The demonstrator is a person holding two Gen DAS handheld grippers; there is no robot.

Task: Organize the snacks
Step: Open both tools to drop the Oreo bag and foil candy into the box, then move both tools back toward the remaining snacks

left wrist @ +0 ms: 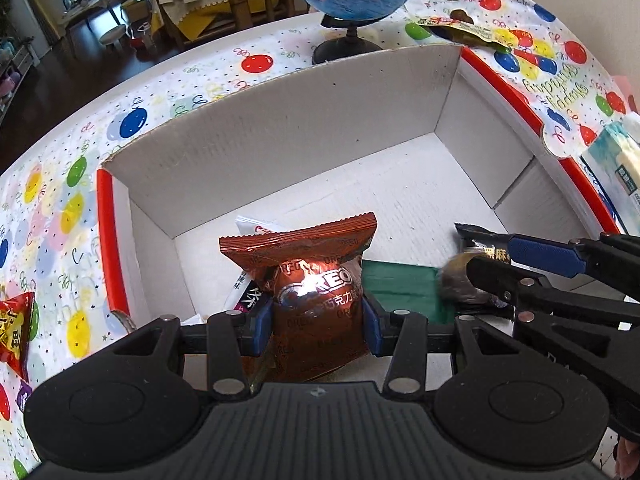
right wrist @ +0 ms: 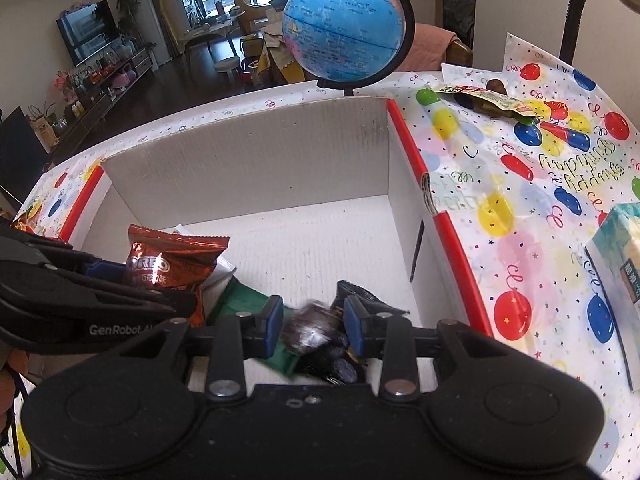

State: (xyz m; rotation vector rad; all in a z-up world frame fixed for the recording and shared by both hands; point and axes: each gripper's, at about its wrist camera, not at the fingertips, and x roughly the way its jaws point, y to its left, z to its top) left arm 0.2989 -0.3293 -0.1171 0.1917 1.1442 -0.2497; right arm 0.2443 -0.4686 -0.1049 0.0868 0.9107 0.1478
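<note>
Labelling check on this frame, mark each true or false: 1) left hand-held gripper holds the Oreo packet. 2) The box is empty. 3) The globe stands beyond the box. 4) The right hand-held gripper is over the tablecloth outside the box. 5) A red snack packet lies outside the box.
1) The left hand-held gripper clamps the Oreo packet: true.
2) False: the white cardboard box holds a green packet and a black packet.
3) Globe beyond the box: true.
4) False: the right hand-held gripper is inside the box.
5) Red snack packet on the balloon tablecloth: true.
</note>
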